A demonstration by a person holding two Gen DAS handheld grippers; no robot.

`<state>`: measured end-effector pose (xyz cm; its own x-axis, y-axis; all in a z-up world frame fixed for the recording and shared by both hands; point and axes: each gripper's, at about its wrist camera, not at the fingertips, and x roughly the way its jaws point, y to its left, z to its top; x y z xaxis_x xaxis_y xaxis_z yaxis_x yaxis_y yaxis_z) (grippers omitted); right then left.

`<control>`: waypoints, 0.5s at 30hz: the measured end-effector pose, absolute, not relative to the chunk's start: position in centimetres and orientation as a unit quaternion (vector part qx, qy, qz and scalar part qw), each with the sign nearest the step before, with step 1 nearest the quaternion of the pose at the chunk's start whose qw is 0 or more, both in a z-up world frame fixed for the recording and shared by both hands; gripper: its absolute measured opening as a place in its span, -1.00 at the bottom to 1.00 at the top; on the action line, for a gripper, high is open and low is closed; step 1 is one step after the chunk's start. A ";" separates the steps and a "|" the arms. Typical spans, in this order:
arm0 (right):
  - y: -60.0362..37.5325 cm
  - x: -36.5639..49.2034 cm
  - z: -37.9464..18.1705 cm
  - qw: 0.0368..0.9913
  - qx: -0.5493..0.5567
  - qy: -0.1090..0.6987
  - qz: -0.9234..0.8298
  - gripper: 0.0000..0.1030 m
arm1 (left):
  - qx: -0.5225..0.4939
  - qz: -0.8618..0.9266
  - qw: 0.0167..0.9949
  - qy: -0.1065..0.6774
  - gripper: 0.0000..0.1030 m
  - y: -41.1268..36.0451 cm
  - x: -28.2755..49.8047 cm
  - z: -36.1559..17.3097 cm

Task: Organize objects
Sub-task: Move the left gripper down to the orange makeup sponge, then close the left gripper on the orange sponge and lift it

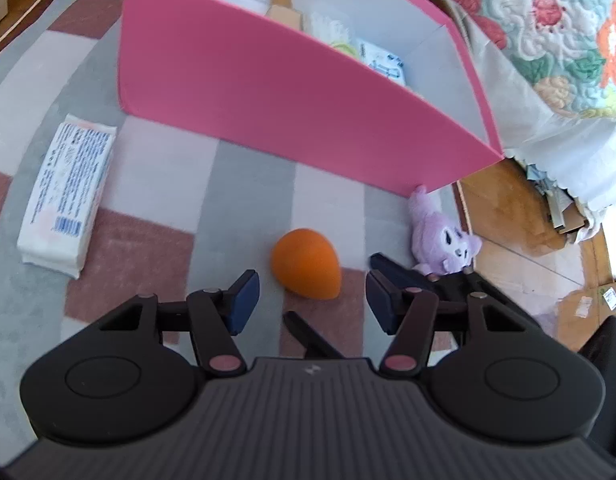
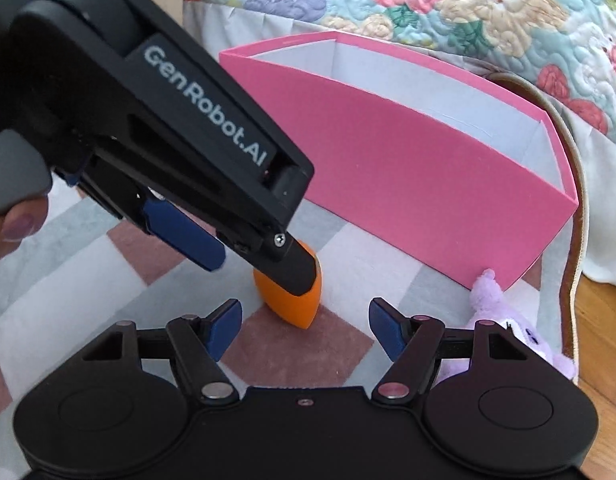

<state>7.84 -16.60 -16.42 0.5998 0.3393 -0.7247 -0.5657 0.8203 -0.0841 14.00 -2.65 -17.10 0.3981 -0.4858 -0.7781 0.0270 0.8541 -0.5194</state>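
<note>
The orange makeup sponge (image 1: pixel 306 264), approached but not gripped by the half-open, empty left gripper (image 1: pixel 312 300), could be nudged aside while the right gripper (image 2: pixel 306 330) is held open, empty.

An orange egg-shaped sponge (image 1: pixel 306 263) lies on its side on the checked rug, pointed end toward the near right. Right of it, a lilac plush toy (image 1: pixel 442 240) lies just beside the pink box's (image 1: pixel 292 92) near corner. A white tissue pack (image 1: pixel 66 196) lies flat, far left. The open box already holds several items.
</note>
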 end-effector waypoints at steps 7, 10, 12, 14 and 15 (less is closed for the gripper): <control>-16.6 7.7 -17.3 0.882 -0.129 0.370 0.263 -0.41 | -0.211 -0.157 0.811 0.522 -0.29 -3.2 14.1 -18.4; -16.6 7.4 -17.3 0.884 -0.129 0.365 0.261 -0.44 | -0.207 -0.157 0.819 0.512 -0.32 -3.2 14.0 -18.4; -16.7 7.2 -17.2 0.886 -0.125 0.364 0.260 -0.47 | -0.202 -0.158 0.823 0.507 -0.34 -3.3 13.8 -18.3; -16.7 6.8 -17.0 0.886 -0.119 0.365 0.259 -0.48 | -0.193 -0.160 0.827 0.504 -0.34 -3.4 13.4 -17.9; -16.8 6.6 -16.8 0.888 -0.116 0.363 0.258 -0.48 | -0.190 -0.160 0.829 0.501 -0.34 -3.4 13.1 -17.6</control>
